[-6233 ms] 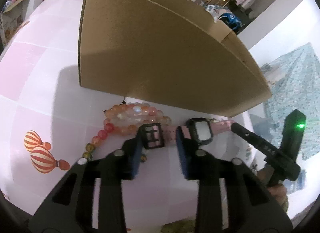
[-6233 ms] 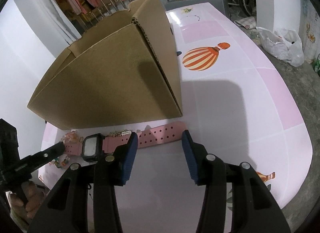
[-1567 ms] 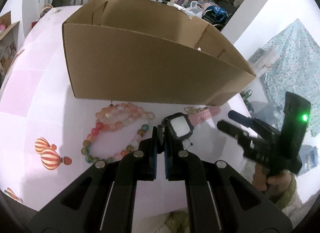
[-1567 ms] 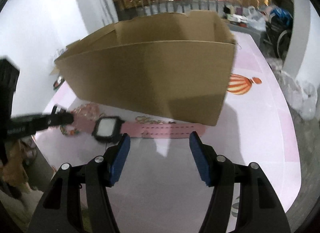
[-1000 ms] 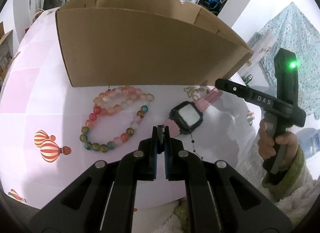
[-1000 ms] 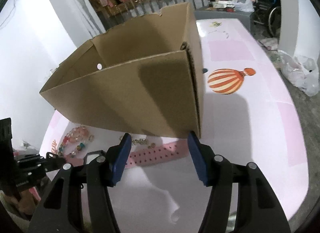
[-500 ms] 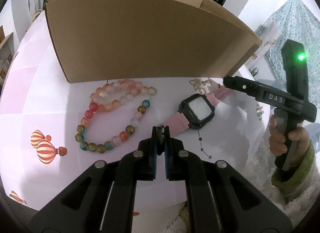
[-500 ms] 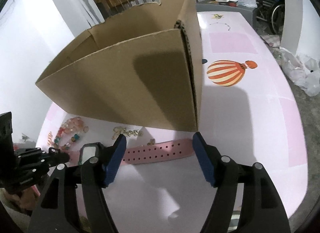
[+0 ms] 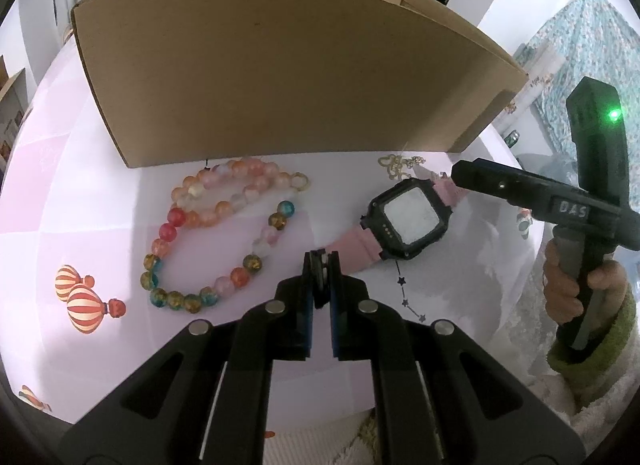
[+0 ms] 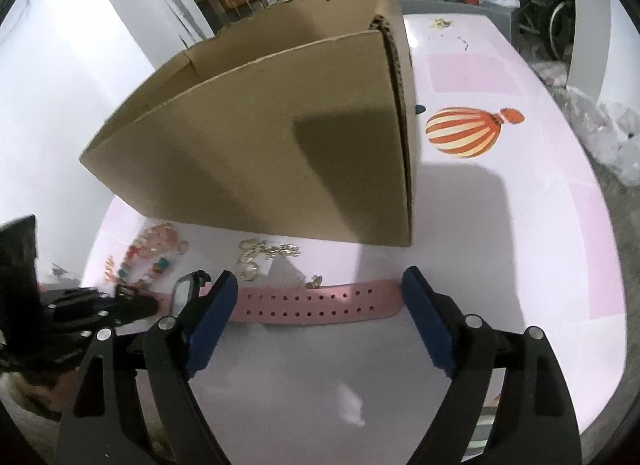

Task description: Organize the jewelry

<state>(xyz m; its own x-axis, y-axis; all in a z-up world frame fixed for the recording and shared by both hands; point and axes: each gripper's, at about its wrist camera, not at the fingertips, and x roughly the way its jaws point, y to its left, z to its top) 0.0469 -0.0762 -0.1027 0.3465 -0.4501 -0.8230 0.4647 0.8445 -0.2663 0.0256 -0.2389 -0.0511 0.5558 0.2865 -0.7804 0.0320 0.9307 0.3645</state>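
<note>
Slippage looks like the main risk in the left wrist view: the left gripper [image 9: 321, 265] has its fingers pinched nearly shut on just the buckle end of the pink watch [image 9: 406, 219], so the heavy black face could swing or pull free on a lift toward the cardboard box [image 9: 280, 77]. The bead bracelet [image 9: 216, 233] lies just beside it on the worktop [image 9: 60, 233] and could get dragged. That gripper angles steeply down, and a hand [image 9: 568, 285] grips the other tool at the right.

Right wrist view: the right gripper [image 10: 320, 297] is opening, fingers wide on either side of the holed strap [image 10: 316, 303] without pressing on it. Angled down too. Closing late could knock the gold chain [image 10: 266, 251] nearby.
</note>
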